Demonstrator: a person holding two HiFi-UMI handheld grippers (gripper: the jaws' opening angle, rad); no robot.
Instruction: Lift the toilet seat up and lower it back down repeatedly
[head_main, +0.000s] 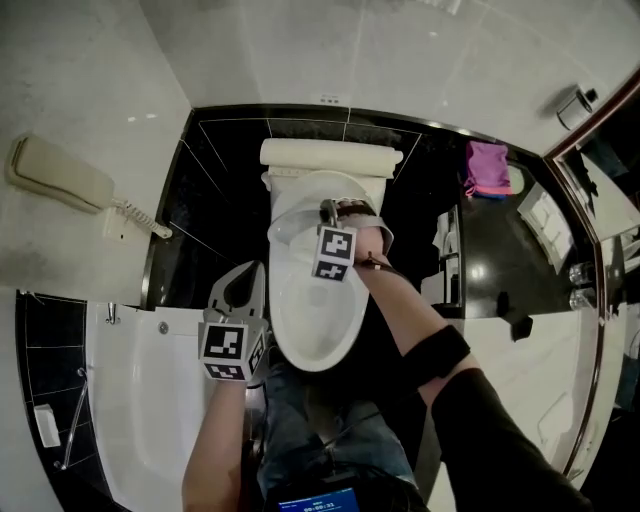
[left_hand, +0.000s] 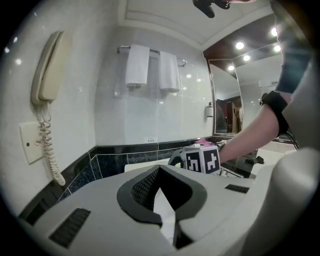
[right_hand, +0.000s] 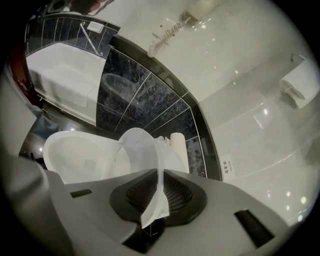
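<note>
**Toilet seat.** The toilet seat (right_hand: 142, 155) is partly raised. It stands on edge above the bowl (right_hand: 75, 155), tilted. In the right gripper view it shows as a thin white ring running away from my jaws towards the back of the toilet.

**Right claw.** My right gripper (right_hand: 160, 180) is clamped on the near rim of the seat. One ribbed pad (right_hand: 135, 192) presses each face, and the rim passes straight between them. In the head view this gripper (head_main: 331, 215) sits over the rear half of the bowl (head_main: 315, 330) and points towards the cistern (head_main: 330, 155).

**Left claw.** My left gripper (left_hand: 160, 175) holds nothing. Its jaws stand slightly apart, with a white surface visible through the narrow gap. In the head view it (head_main: 240, 290) hangs just beside the left flank of the bowl, apart from the seat.

**Surroundings.**
- The bathtub (head_main: 140, 400) lies to my left.
- A wall telephone (head_main: 60, 175) hangs above it, with its coiled cord hanging down.
- Two white towels (left_hand: 137, 65) hang on the rail on the far wall.
- A pink cloth (head_main: 488, 165) lies on the dark counter to my right.
</note>
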